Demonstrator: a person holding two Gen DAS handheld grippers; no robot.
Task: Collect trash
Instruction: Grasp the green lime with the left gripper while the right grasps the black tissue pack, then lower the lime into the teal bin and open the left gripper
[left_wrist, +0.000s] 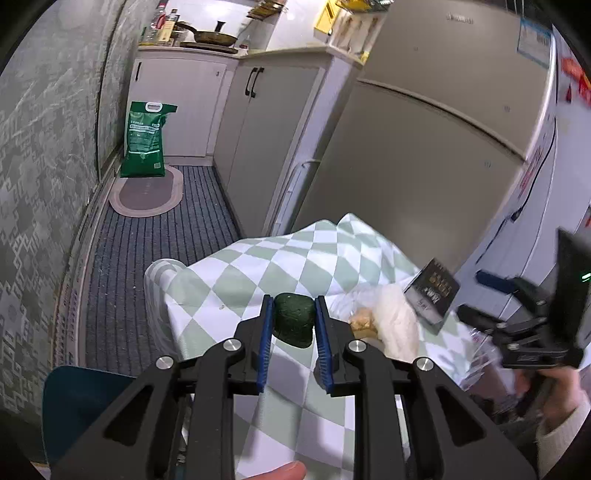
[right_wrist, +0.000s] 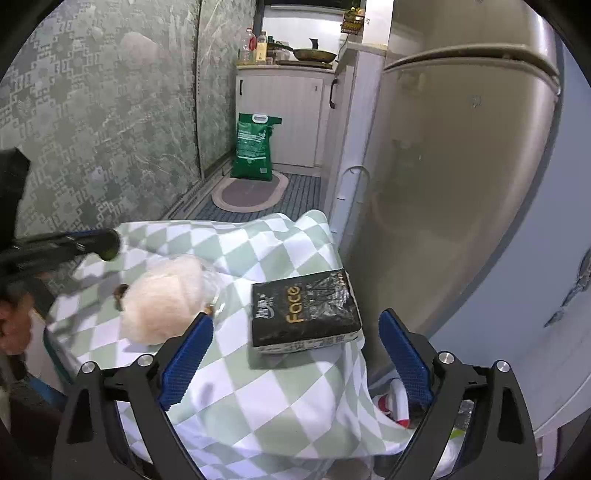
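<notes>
One fridge (left_wrist: 424, 122) stands at the far right of the table (left_wrist: 236, 266), and one run of white cabinets (left_wrist: 258, 122) sits behind it. The table is covered by one green-and-white checked cloth. On the floor by the far cabinet stands one green bag (left_wrist: 146, 142), on one oval mat (left_wrist: 147, 194). Trash on the cloth comes to four pieces. One black pack (right_wrist: 304, 310) marked "Face" lies near the right edge, beside the fridge. One pale fluffy wad (right_wrist: 162, 299) lies mid-table, left of the pack. One small tan scrap (left_wrist: 360, 319) touches the wad. One dark green lump (left_wrist: 293, 319) sits toward the left side. Left gripper (left_wrist: 293, 314): its two blue pads are pinched on the green lump, one on each side. Right gripper (right_wrist: 295, 334): its two jaws are spread wide, straddling the near end of the black pack without touching it. One hand (left_wrist: 557, 391) shows behind the right gripper in the left view.
</notes>
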